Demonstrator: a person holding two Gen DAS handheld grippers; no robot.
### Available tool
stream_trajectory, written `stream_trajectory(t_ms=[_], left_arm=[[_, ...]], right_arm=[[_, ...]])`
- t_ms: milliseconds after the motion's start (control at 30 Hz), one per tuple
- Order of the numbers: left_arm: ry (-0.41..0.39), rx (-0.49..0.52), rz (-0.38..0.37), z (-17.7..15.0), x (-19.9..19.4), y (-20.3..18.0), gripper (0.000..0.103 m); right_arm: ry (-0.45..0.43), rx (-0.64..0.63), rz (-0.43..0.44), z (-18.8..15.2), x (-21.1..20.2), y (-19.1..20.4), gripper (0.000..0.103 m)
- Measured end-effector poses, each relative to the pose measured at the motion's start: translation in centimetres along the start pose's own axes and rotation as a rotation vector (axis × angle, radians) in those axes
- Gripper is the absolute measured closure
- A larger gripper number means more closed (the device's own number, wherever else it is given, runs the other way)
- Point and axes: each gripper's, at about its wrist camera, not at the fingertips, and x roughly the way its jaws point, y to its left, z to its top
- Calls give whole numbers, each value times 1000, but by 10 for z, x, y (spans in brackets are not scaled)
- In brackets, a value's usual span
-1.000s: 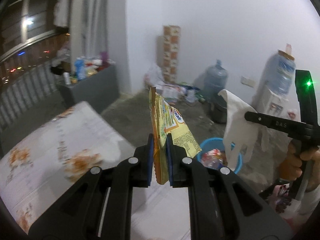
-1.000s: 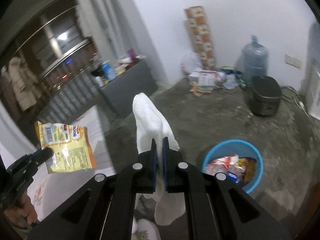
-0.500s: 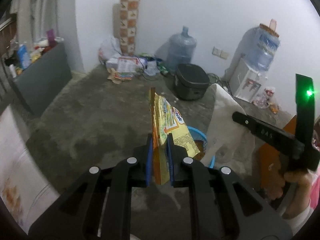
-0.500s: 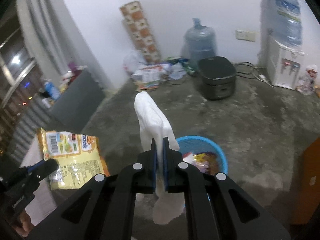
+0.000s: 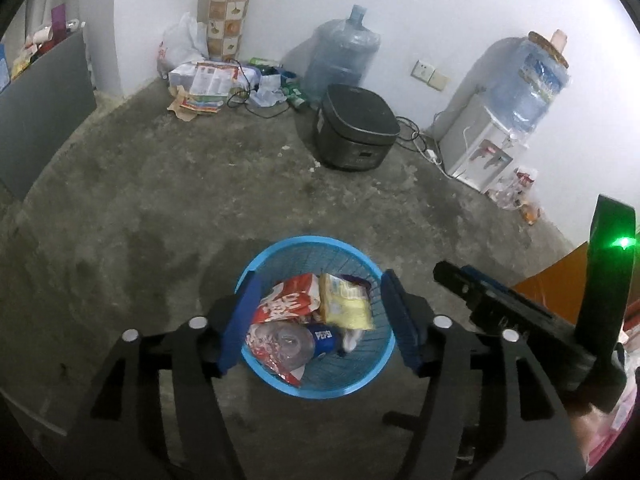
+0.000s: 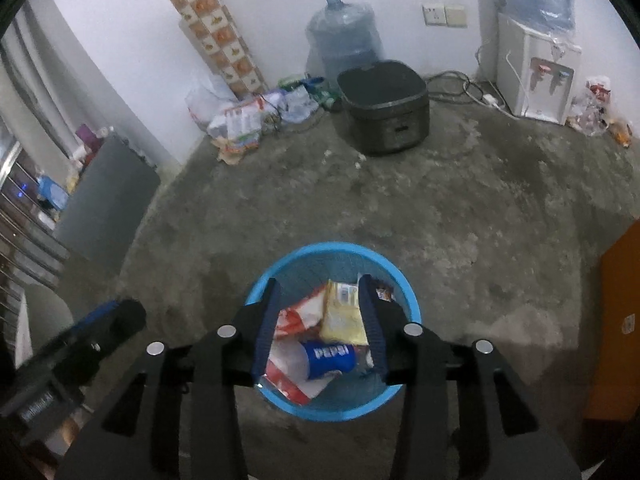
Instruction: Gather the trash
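A round blue basket (image 5: 304, 242) stands on the concrete floor, straight below both grippers. Inside lie a yellow snack packet (image 5: 346, 304), a red wrapper (image 5: 286, 302) and a clear bottle with a blue Pepsi label (image 5: 322, 338). A scrap of white (image 5: 352, 338) shows beside the label. My left gripper (image 5: 320, 276) hangs over the basket with its jaws opening and nothing between them. My right gripper (image 6: 319, 282) is also above the basket (image 6: 332, 246), jaws opening and empty, with the yellow packet (image 6: 344, 316) seen through the gap. Each gripper shows at the edge of the other's view.
A dark rice cooker (image 5: 354, 128), a water jug (image 5: 344, 60) and a water dispenser (image 5: 476, 152) stand along the far wall. Papers and bags (image 5: 208, 84) are piled in the corner. A grey cabinet (image 5: 44, 100) is at left, an orange panel (image 5: 552, 276) at right.
Both grippers came down over the basket and opened. The yellow packet left the left jaws and now lies in the basket. The white glove is gone from the right jaws.
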Motion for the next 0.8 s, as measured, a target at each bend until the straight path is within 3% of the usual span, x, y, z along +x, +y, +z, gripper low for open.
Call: stream_trajectory(t_ms=[233,367,433,567,700,800], left_arm=[[-81,4,-20,2,-57,0,31],[-172,-25,0,-10,-126,12,22],[-220,-47,58,-22,-164,21,18],[-320,-130,216,-63,-246,53,11],[-371,-255,472,-111,-312,77,9],[-380,-291,674,-145,-346,80,9]], right_arm=[[-24,-9,61,-2,-23,11,48],[-98,-85,147,-7,-54,44,35],[-156,-146,181,-14,-75,65,23],[-253,-302,248,-37,-118,121,12],[-321,-437,353,-73,-168,179,6],[-347,-502,435,-99,-203,212,6]])
